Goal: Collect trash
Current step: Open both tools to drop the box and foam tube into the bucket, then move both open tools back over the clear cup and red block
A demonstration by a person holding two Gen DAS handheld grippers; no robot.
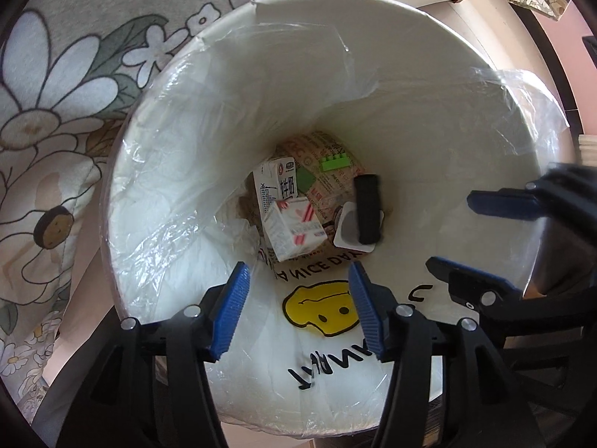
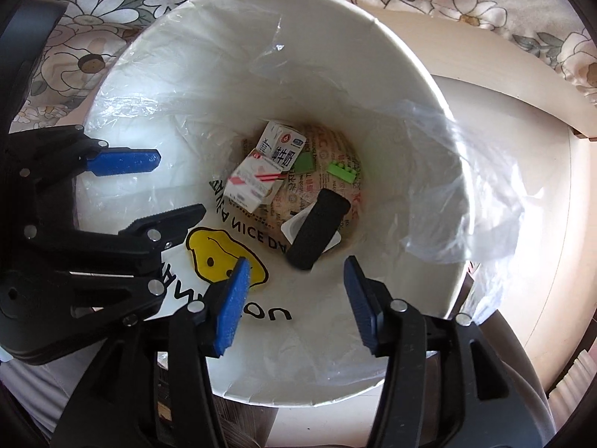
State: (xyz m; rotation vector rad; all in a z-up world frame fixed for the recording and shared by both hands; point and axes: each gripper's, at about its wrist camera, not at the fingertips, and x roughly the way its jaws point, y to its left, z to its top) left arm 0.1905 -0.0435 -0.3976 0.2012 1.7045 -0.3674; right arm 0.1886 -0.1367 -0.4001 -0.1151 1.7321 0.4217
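Observation:
Both grippers hover over a white trash bin (image 1: 391,18) (image 2: 373,22) lined with clear plastic. At its bottom lie two white milk cartons (image 1: 294,229) (image 2: 253,183), a black cylinder (image 1: 368,213) (image 2: 317,233) resting on a white cup lid (image 1: 345,233) (image 2: 293,226), a green toy brick (image 1: 335,162) (image 2: 341,173) and printed paper. My left gripper (image 1: 298,310) is open and empty above the bin; it also shows in the right wrist view (image 2: 164,186). My right gripper (image 2: 296,302) is open and empty; it also shows in the left wrist view (image 1: 459,235).
A yellow smiley face with black lettering (image 1: 321,308) (image 2: 224,257) is printed on the bin's near inner wall. A floral bedsheet (image 1: 56,93) (image 2: 466,3) lies behind and left of the bin. A pale wooden edge (image 2: 503,74) runs to the right.

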